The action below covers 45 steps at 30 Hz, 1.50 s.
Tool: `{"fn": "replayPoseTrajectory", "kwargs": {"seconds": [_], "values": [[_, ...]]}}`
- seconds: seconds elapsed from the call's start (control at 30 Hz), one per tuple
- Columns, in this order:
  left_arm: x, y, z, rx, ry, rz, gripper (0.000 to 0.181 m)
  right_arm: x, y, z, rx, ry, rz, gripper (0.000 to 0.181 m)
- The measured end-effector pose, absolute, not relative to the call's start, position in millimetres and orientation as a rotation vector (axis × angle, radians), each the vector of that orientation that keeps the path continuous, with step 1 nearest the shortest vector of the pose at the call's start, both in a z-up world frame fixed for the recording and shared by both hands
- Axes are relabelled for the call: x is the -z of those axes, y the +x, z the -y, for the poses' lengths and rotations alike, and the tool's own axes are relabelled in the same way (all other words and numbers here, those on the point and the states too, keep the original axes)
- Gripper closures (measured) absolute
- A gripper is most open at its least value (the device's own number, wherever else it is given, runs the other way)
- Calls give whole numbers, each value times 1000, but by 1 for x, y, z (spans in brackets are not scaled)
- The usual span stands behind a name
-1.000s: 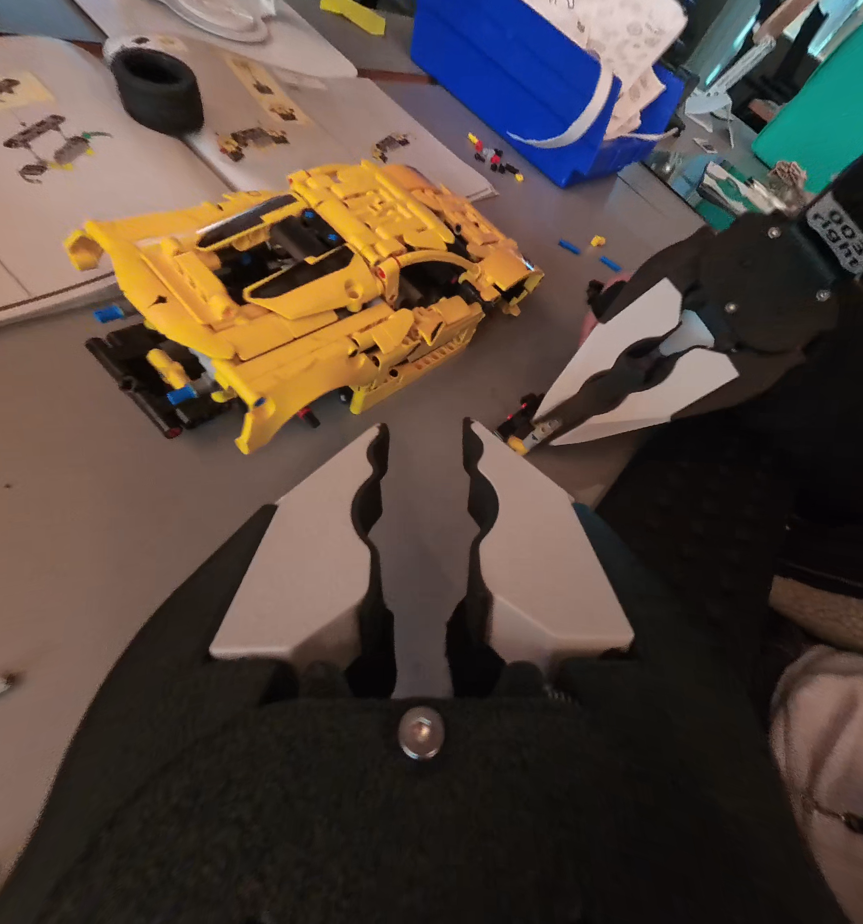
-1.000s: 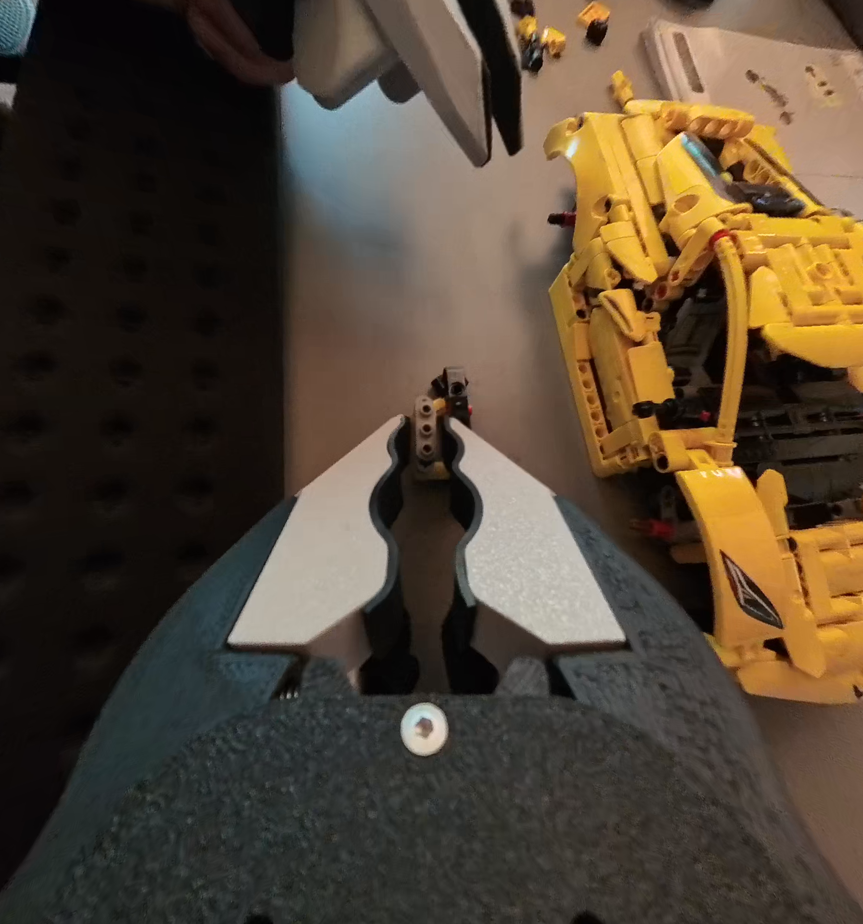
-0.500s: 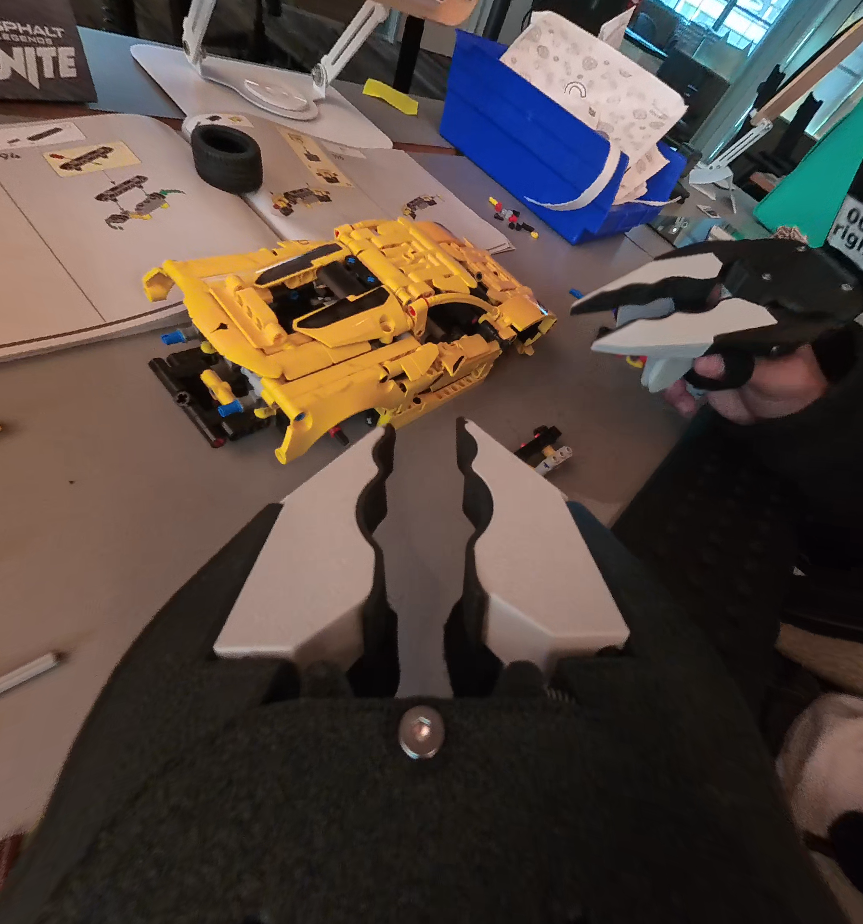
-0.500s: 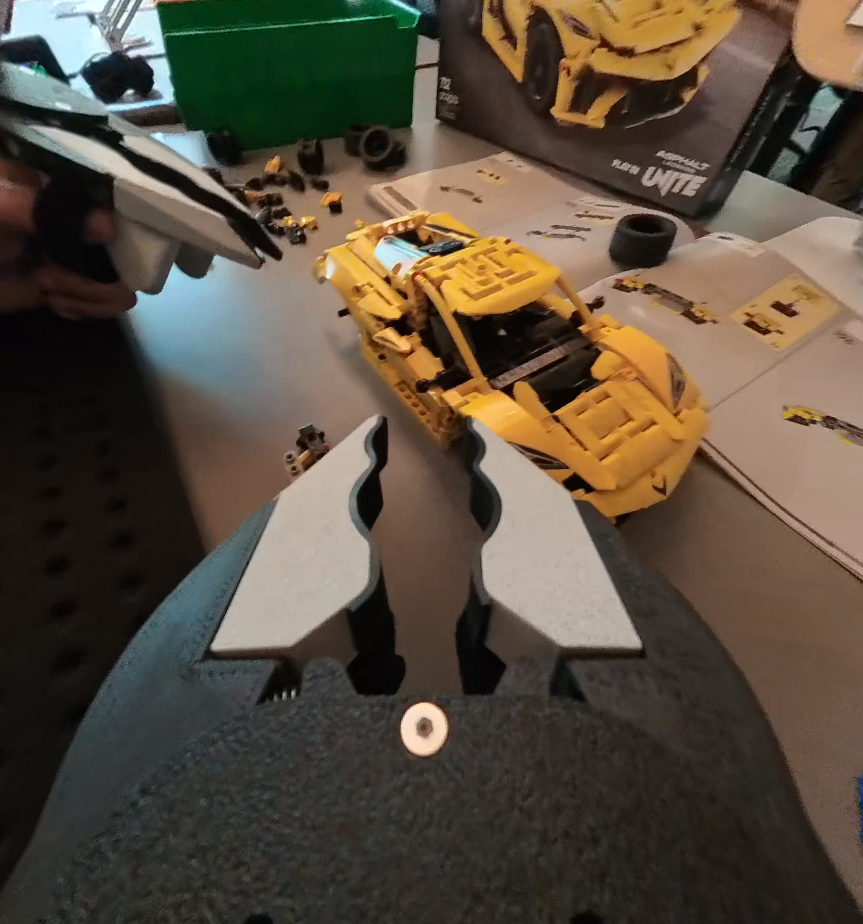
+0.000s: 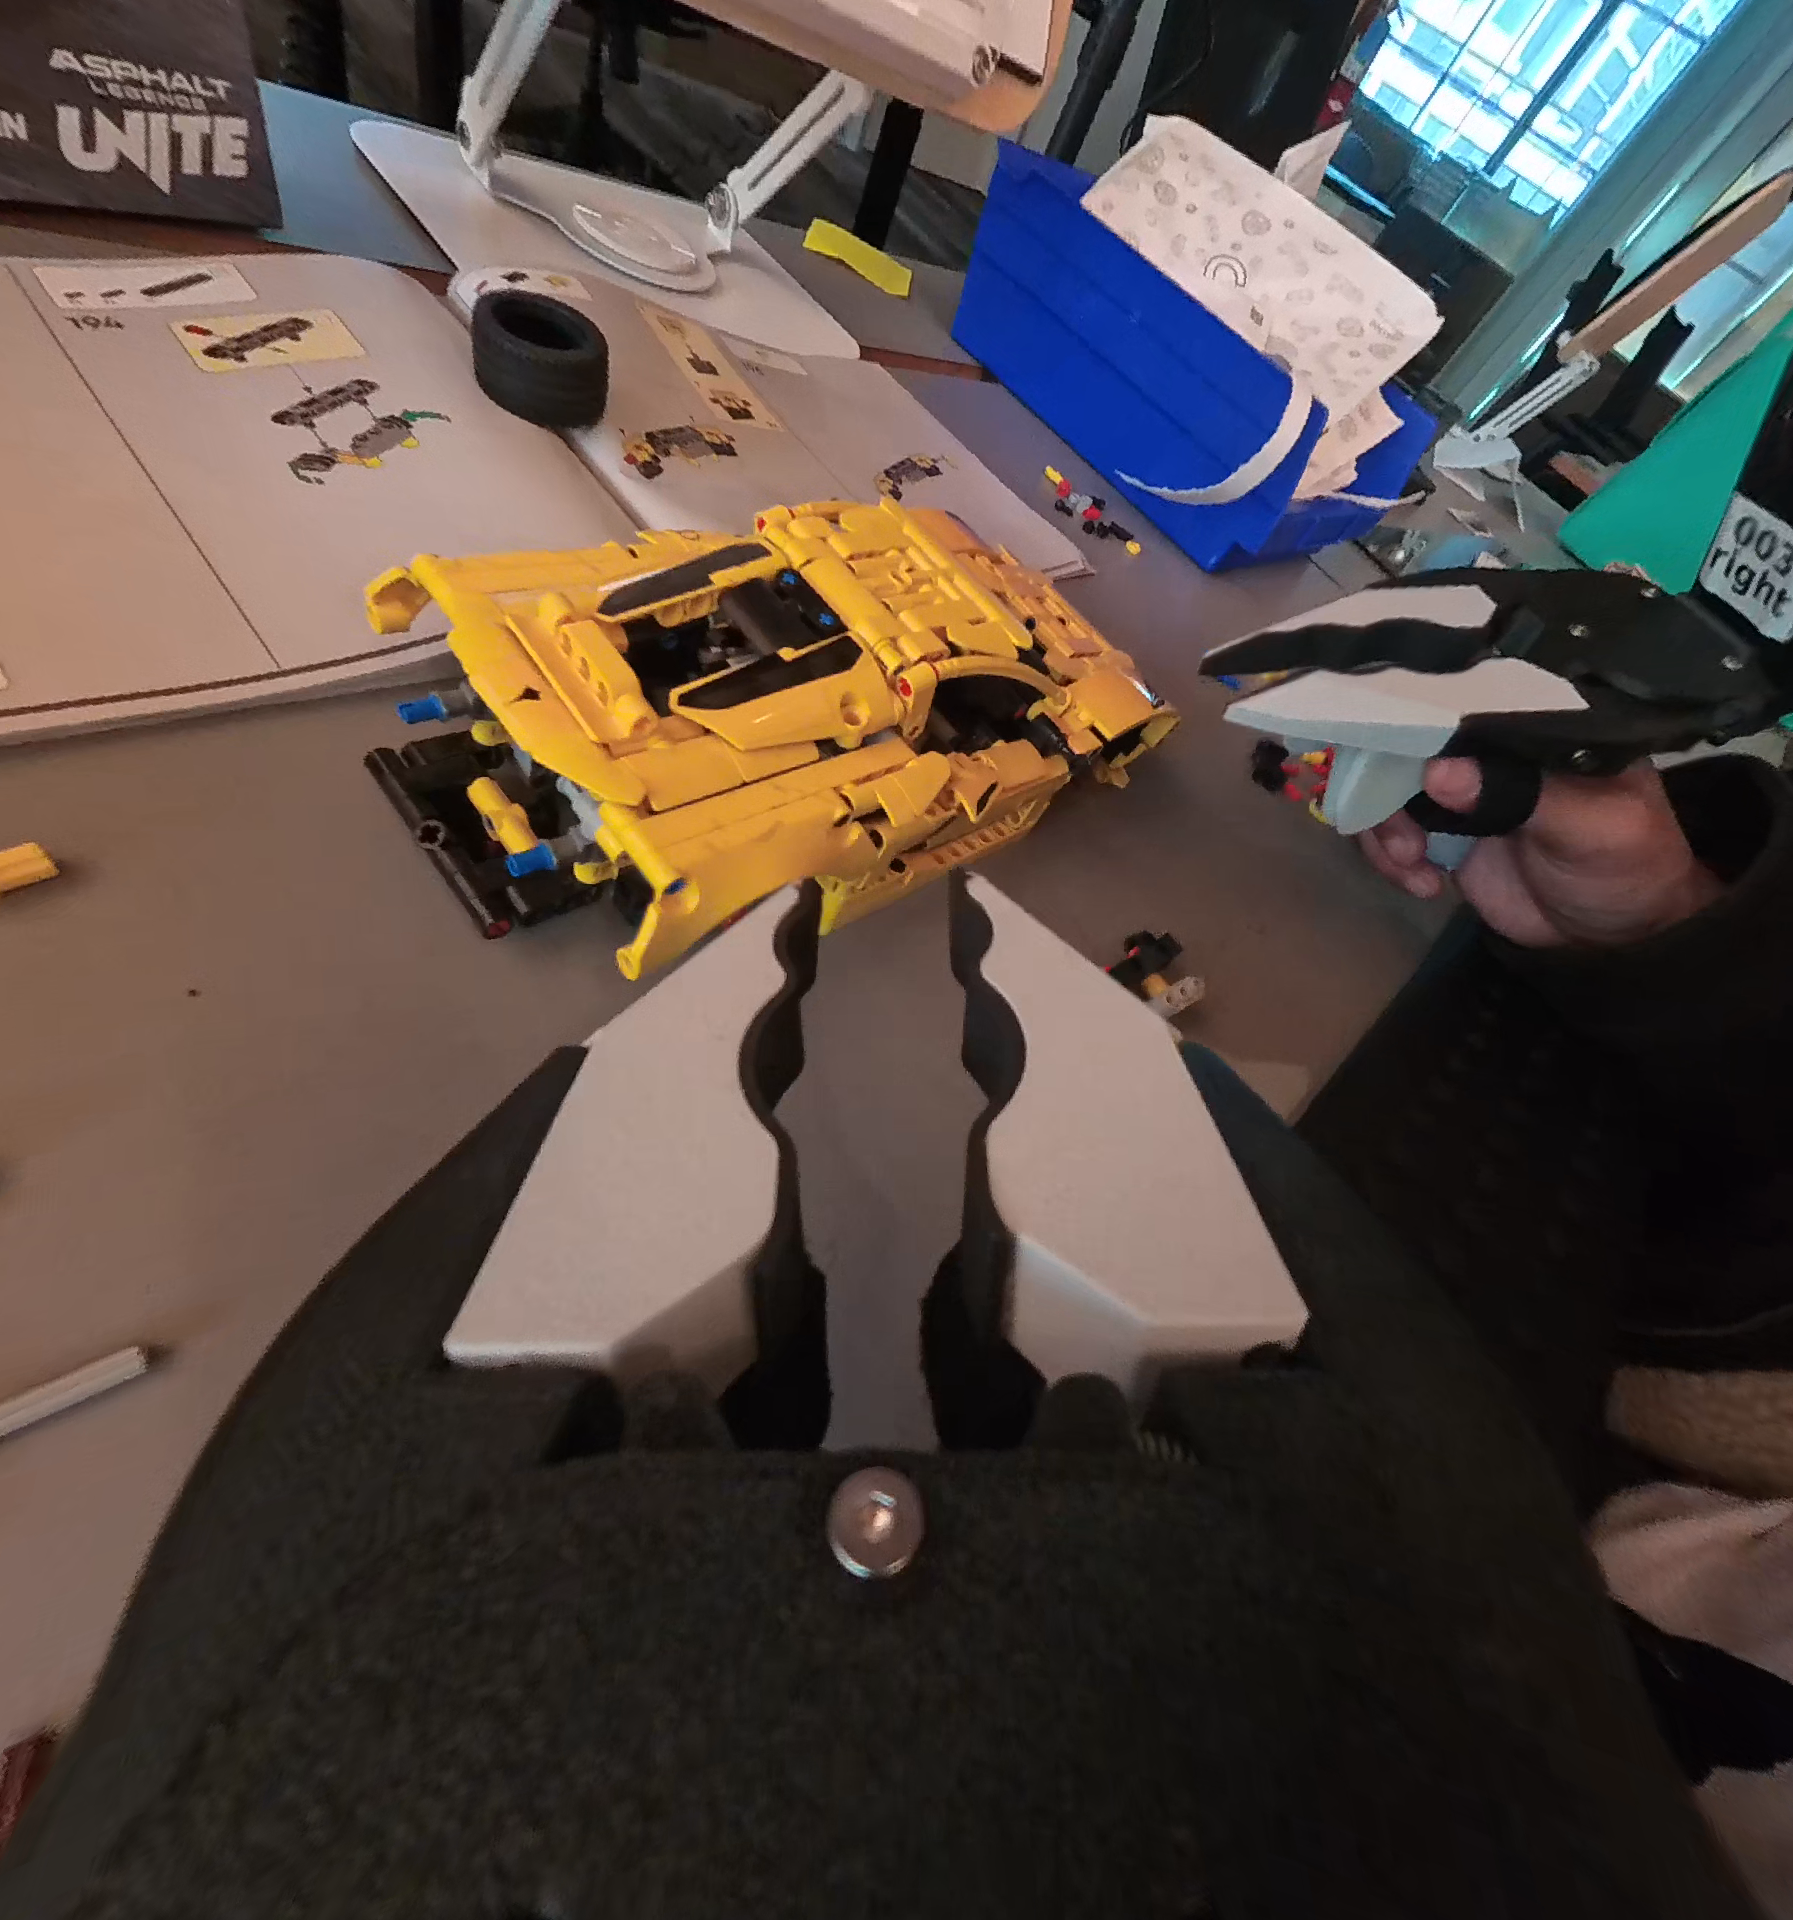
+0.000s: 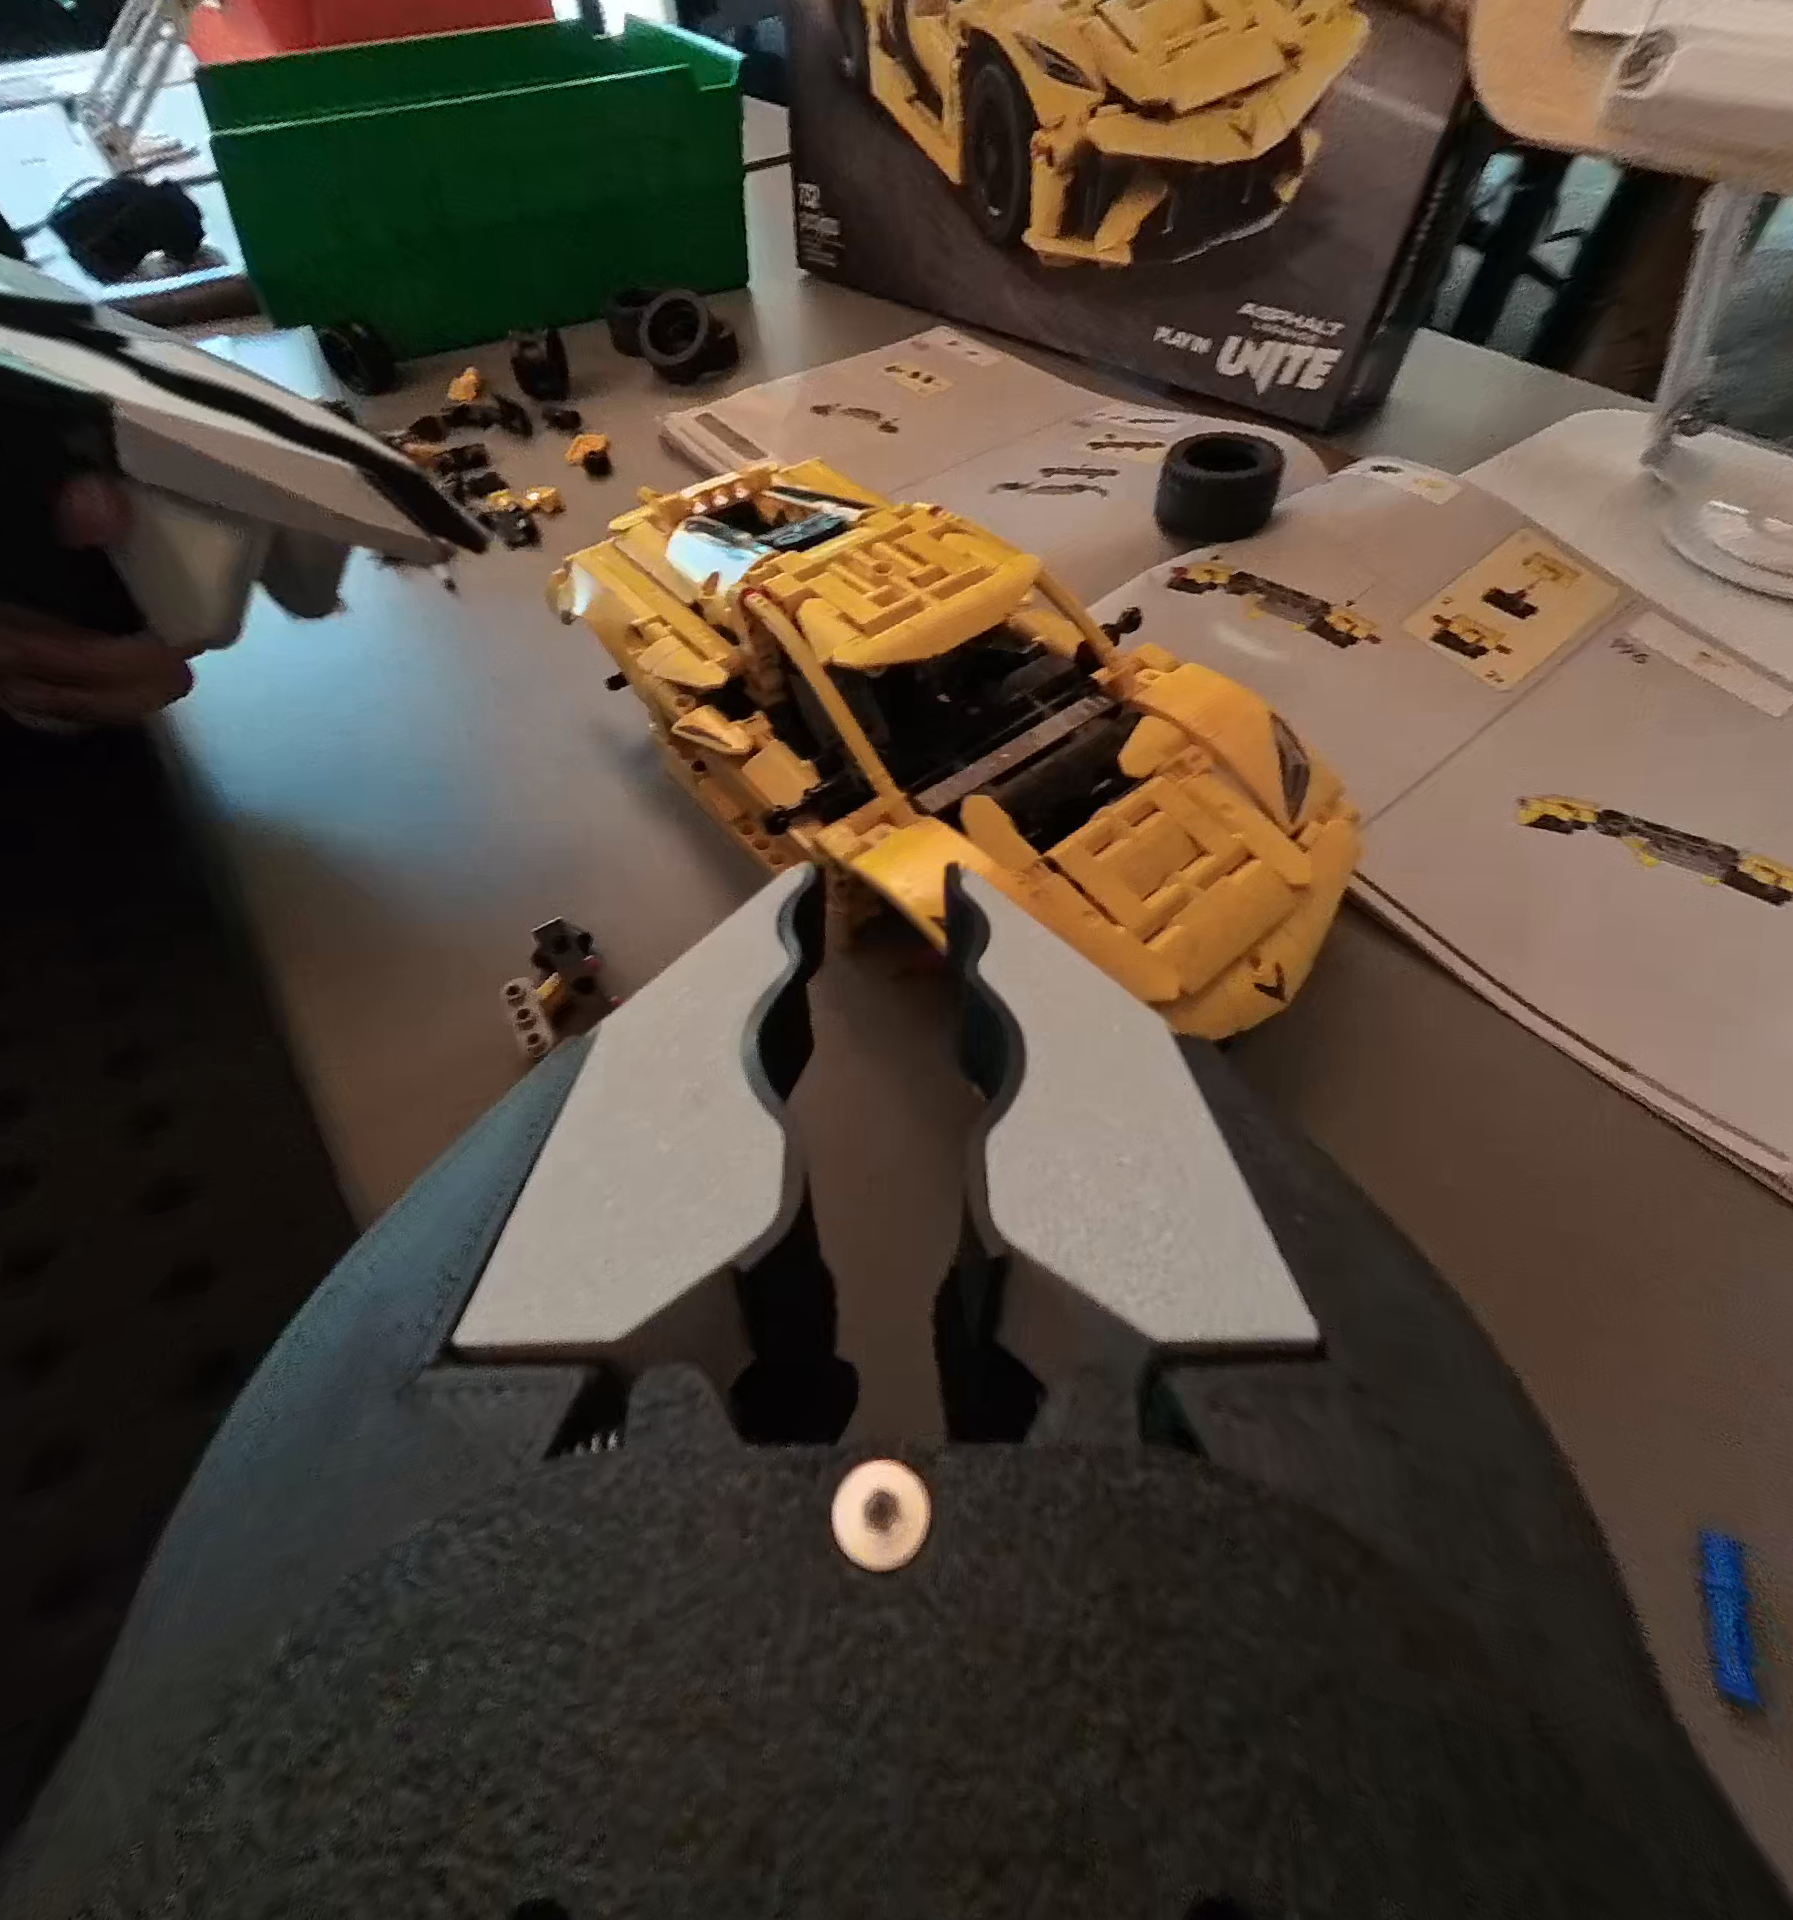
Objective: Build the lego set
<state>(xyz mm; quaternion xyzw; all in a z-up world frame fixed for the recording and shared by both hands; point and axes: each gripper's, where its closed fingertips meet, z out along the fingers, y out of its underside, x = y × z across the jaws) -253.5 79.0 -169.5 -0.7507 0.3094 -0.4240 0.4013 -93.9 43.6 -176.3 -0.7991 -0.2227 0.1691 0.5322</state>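
Yellow wheel-less lego car, unfinished

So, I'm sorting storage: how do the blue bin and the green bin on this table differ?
The blue bin has crumpled patterned paper sticking out of its top; the green bin shows nothing above its rim. Only a few tiny pieces lie near the blue bin, while black tyres and many black and yellow parts lie in front of the green bin. Both are plastic bins at the table's far edge, beyond the yellow car.
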Motion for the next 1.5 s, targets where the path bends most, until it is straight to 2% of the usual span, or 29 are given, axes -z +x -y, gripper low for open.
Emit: {"fn": "replayPoseTrajectory", "kwargs": {"seconds": [0.13,0.2,0.43,0.57,0.63,0.73,0.83,0.93,0.97,1.0,1.13,1.23,1.33,1.5], "values": [[147,-250,-91,1008,-1873,-826,155,170,-85,-48,-404,-1888,469,155],[139,-242,-100,937,-1906,-932,147,168,-85,-47,-431,-1884,457,156],[120,-197,-112,847,-1855,-1173,148,167,-88,-43,-466,-1874,455,156],[106,-157,-167,513,-1625,-1588,147,166,-92,-41,-487,-1871,466,157],[118,-137,-210,363,-1526,-1790,147,168,-93,-40,-479,-1874,481,157],[164,-123,-259,319,-1615,-2040,121,169,-92,-38,-472,-1876,487,157],[201,-115,-285,363,-1732,-2133,114,169,-94,-37,-500,-1874,481,157],[219,-106,-292,396,-1751,-2152,115,168,-95,-36,-517,-1873,483,157],[223,-106,-293,382,-1733,-2173,119,168,-95,-36,-523,-1872,484,157],[224,-107,-292,375,-1717,-2191,136,168,-96,-36,-529,-1871,486,158],[205,-108,-289,420,-1698,-2159,138,167,-95,-36,-536,-1864,481,158],[163,-139,-287,390,-1701,-2085,138,166,-93,-36,-545,-1864,466,159],[125,-218,-277,333,-1805,-1997,138,163,-93,-34,-565,-1852,458,160],[143,-407,-206,221,-2128,-1879,138,164,-94,-33,-569,-1853,461,161]]}}
